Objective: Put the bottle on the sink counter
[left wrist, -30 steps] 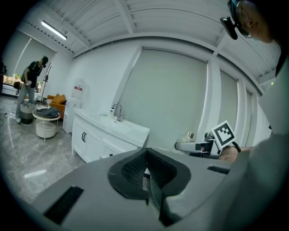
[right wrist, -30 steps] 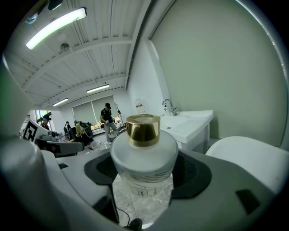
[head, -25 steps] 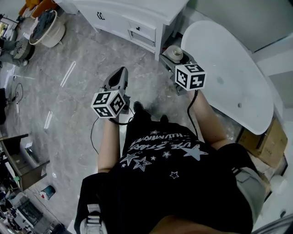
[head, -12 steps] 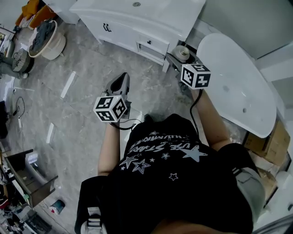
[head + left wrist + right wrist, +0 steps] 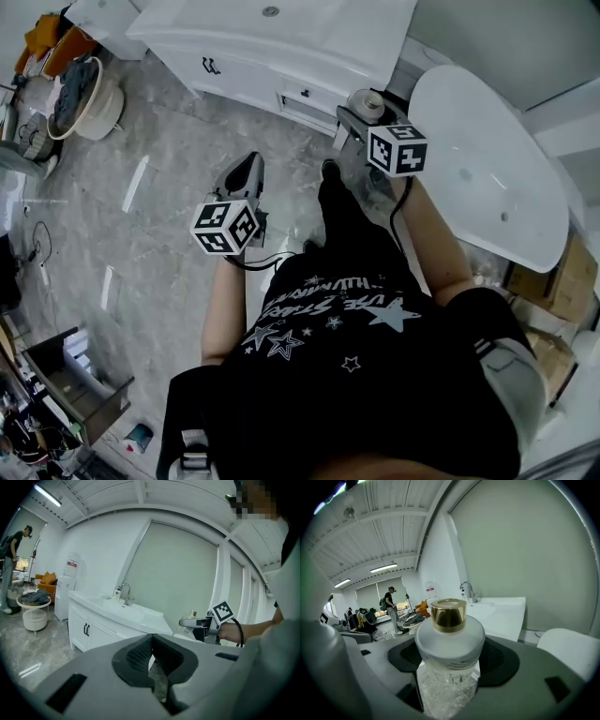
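In the head view the right tongs hold the bottle in the air near the white sink counter, the left gripper view shows the left tongs pressed together with nothing between them, and the right gripper view shows the jaws clamped on the gold-capped bottle's clear body.

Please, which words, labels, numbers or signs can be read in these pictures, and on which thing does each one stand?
Nothing can be quoted with certainty.
Shirt: white letters among stars, too creased to read.
Bottle, held in the right gripper: faint print, blurred.
Red sign on a white machine: too small.
Marker cube on the left gripper: only a pattern, no words.
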